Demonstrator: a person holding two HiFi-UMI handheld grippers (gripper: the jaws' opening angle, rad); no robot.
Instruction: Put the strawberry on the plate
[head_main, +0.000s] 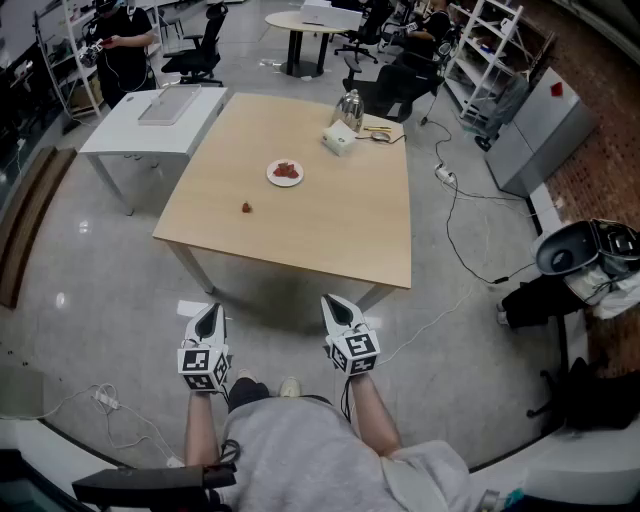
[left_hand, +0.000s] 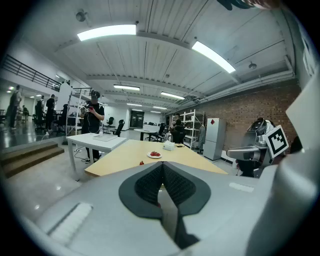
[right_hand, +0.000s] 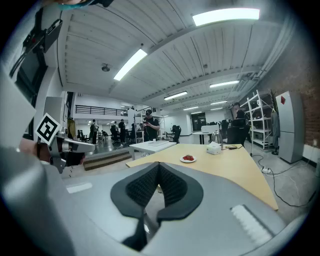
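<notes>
Red strawberry (head_main: 246, 208) on table (head_main: 330, 230), far from left gripper (head_main: 211, 310)

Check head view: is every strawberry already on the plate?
No, one strawberry lies on the bare table, apart from the plate, which holds other red fruit.

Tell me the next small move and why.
Probably step up to the table and open the left gripper toward the loose strawberry. Both grippers are shut and empty, well short of the table's near edge, and the strawberry lies on the wood left of the plate, nearer the left gripper than the right gripper.
</notes>
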